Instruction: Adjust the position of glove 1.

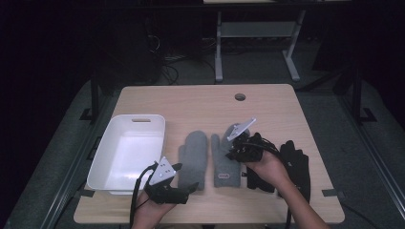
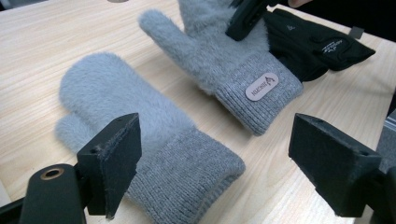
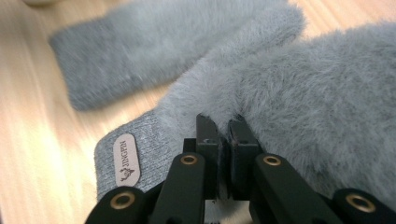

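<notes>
Grey and fuzzy, the right mitten lies on the wooden surface, near the middle. The right gripper has its fingers pinched tight on the mitten's fluff, close to the cuff with the small label. Just left of it lies the other grey mitten. The left gripper sits at that mitten's near end, its fingers wide apart and holding nothing. Black gloves lie to the right. A white bin stands far left.
</notes>
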Available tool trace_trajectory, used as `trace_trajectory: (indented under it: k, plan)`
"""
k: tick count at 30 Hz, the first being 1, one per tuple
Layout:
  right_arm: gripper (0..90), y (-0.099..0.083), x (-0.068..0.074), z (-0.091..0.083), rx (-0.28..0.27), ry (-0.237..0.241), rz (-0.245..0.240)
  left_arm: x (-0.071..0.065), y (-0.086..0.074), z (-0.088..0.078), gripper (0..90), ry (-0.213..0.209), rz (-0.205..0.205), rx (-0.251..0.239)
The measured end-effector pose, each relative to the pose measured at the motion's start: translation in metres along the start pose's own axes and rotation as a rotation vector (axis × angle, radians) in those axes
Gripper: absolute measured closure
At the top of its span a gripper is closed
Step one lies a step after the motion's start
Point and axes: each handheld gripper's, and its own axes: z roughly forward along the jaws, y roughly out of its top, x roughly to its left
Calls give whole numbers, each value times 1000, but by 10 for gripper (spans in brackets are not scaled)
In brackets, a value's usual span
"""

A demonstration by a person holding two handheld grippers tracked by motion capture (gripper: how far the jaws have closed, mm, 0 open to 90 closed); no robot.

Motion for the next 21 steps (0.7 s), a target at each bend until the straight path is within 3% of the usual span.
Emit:
trace_trajectory:
  k: [6, 12, 16, 21]
  plan:
    - [862, 10, 6, -8, -34, 11, -11, -1, 1, -2, 167, 6, 0, -11]
    - [865, 30, 10, -14, -85, 65, 13, 0, 2, -5, 166, 11, 0, -19]
    - [865, 43, 11, -11, -115, 103, 19, -1, 3, -8, 165, 41, 7, -30]
    - [865, 54, 13, -2, -112, 126, 21, 0, 3, -9, 163, 42, 2, -26]
